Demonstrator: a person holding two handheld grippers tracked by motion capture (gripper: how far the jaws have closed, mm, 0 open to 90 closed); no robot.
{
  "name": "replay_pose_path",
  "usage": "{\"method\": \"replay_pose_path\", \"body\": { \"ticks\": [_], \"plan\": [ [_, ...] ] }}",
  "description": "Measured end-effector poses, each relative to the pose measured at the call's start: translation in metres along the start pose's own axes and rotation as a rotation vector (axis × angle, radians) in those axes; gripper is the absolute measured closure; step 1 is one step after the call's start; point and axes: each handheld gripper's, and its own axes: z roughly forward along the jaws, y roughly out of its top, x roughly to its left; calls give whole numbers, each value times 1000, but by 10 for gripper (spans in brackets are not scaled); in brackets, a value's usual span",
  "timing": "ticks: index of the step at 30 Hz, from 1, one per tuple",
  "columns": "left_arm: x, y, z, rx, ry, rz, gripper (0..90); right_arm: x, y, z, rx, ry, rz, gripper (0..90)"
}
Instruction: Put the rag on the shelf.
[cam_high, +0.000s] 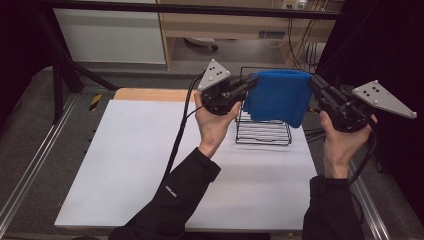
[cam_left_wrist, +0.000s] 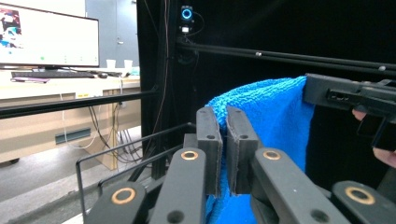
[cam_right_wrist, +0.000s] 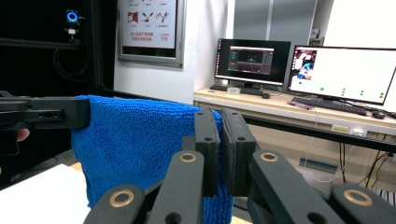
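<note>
Above a white surface, the left gripper and right gripper, jaws clamped shut on a blue towel, hold it stretched crosswise directly over the wire rack (both equally near).

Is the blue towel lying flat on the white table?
No, the blue towel hangs in the air between the left gripper and the right gripper, above the wire rack.

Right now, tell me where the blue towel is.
In the high view the blue towel hangs stretched between the left gripper and right gripper, each pinching a top corner, above the black wire rack at the table's far right.
</note>
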Motion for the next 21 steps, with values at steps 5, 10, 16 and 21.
{"method": "replay_pose_path", "body": {
  "ticks": [5,10,16,21],
  "plan": [
    [0,10,8,-5,3,7,854,-6,4,2,-14,-12,10,865],
    [1,21,14,-21,5,7,855,-11,13,6,-34,-15,17,865],
    [5,30,19,-33,10,-3,854,-17,22,16,-44,-20,7,865],
    [8,36,22,-43,14,0,854,-21,28,23,-52,-20,5,865]
  ]
}}
